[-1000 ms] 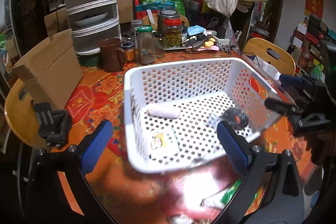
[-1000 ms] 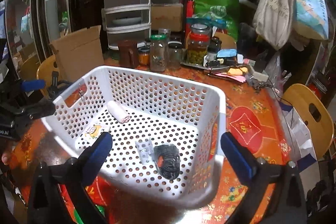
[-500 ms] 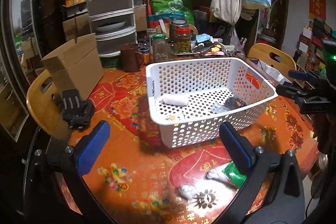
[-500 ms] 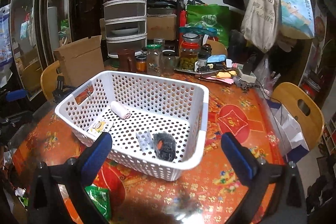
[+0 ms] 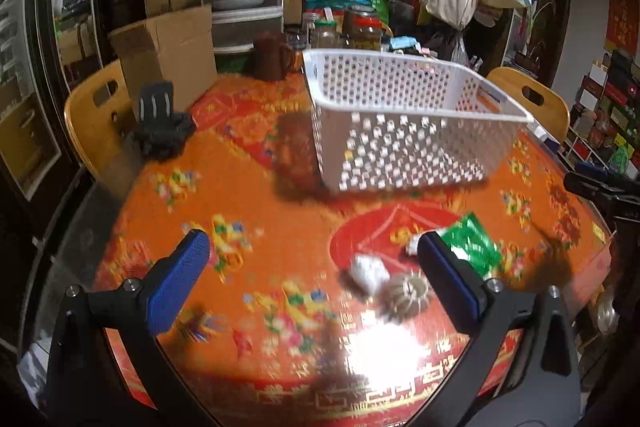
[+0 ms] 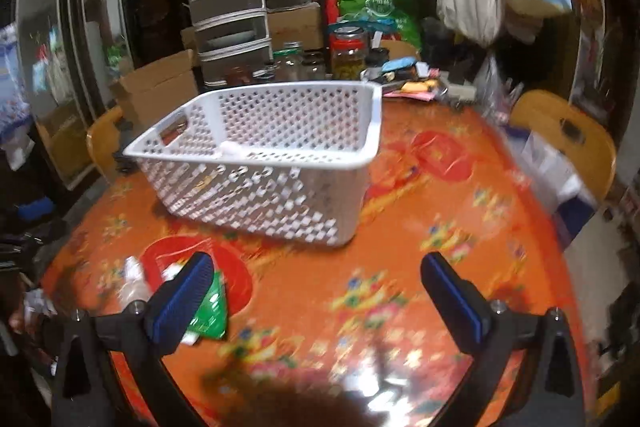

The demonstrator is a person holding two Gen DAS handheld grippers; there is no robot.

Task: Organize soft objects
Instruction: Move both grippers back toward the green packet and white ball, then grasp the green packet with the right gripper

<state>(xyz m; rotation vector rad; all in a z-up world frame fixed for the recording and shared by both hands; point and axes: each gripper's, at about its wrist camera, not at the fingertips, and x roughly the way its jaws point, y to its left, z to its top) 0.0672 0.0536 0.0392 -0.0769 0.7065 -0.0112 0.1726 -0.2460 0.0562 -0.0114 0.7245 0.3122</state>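
Both grippers gape empty; the green packet [image 5: 474, 247] lies just beside the left gripper [image 5: 312, 279], right of its centre.

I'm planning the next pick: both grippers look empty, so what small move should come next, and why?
Probably lower the left gripper toward the small white soft item on the tablecloth. Its jaws are open and empty, the item lies loose between its fingertips' line, outside the white basket, beside the green packet.
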